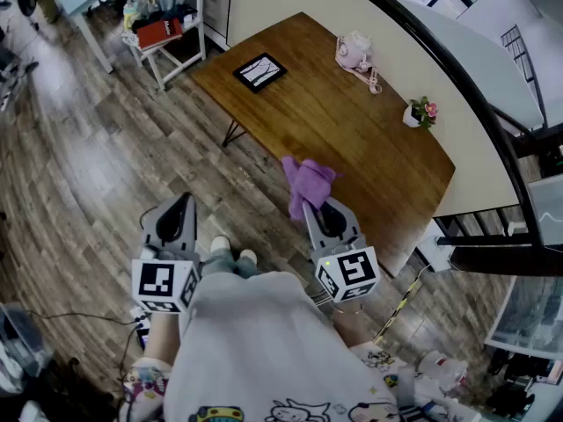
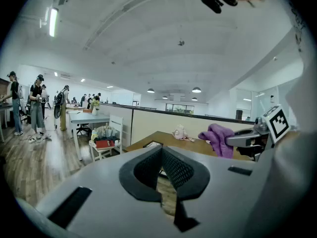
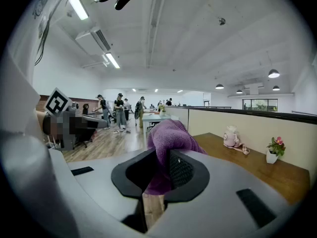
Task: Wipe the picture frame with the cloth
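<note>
A black picture frame (image 1: 259, 71) lies flat near the far left corner of the wooden table (image 1: 352, 139); its edge shows in the left gripper view (image 2: 152, 144). A purple cloth (image 1: 306, 185) hangs from my right gripper (image 1: 318, 211), which is shut on it just in front of the table's near edge. In the right gripper view the cloth (image 3: 166, 143) bunches up between the jaws (image 3: 159, 175). My left gripper (image 1: 180, 211) is shut and holds nothing, over the floor to the left, well short of the table; its jaws meet in the left gripper view (image 2: 161, 170).
A pink teapot-like toy (image 1: 355, 53) and a small flower pot (image 1: 419, 112) stand along the table's far edge by a partition wall. A white chair stacked with things (image 1: 163, 20) stands left of the table. Several people stand far off (image 2: 37, 103).
</note>
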`<state>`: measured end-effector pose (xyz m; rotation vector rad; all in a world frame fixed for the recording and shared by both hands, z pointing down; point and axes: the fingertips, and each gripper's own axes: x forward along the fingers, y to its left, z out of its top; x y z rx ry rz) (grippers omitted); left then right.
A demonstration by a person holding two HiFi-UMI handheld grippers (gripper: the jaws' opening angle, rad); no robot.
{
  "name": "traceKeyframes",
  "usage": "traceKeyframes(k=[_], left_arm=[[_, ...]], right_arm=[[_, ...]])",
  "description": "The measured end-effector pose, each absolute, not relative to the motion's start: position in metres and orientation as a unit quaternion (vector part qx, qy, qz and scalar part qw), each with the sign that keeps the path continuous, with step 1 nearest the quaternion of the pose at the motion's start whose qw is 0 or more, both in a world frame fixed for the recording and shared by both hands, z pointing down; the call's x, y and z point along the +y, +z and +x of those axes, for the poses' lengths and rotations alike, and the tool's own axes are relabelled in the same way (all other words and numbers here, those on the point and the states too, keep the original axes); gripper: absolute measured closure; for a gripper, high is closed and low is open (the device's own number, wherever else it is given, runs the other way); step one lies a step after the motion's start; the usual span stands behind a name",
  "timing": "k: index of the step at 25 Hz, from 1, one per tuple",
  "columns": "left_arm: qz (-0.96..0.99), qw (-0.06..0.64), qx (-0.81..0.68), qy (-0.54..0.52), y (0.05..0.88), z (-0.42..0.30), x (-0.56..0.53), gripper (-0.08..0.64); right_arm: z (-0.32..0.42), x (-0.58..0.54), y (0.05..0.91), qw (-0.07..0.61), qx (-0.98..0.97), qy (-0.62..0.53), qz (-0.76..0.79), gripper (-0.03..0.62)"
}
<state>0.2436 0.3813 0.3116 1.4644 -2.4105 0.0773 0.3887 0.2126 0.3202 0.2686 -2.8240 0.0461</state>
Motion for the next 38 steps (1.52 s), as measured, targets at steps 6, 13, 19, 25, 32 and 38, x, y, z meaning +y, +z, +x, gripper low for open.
traceKeyframes(k=[6,13,19,25,32,38], left_arm=[[0.491,0.156,-0.857,0.025,0.313,0.255,0.386,0.555],[0.464,0.155,-0.872,0.02,0.313,0.263,0.407,0.552],[0.461,0.152,-0.874,0.015,0.313,0.251,0.414,0.461],[0.465,0.158,-0.871,0.003,0.319,0.207,0.41,0.371],[0.481,0.168,-0.86,-0.001,0.321,0.114,0.387,0.317],[0.501,0.169,-0.848,0.006,0.319,0.034,0.367,0.298]], right_arm=[[0.397,0.21,0.322,0.133,-0.987,0.023,0.084,0.546],[0.395,0.225,0.317,0.114,-0.991,0.031,0.061,0.546],[0.373,0.235,0.315,0.114,-0.992,0.03,0.039,0.546],[0.328,0.234,0.319,0.114,-0.992,0.036,0.032,0.546],[0.242,0.22,0.321,0.123,-0.991,0.04,0.046,0.546],[0.17,0.208,0.319,0.124,-0.99,0.041,0.059,0.546]])
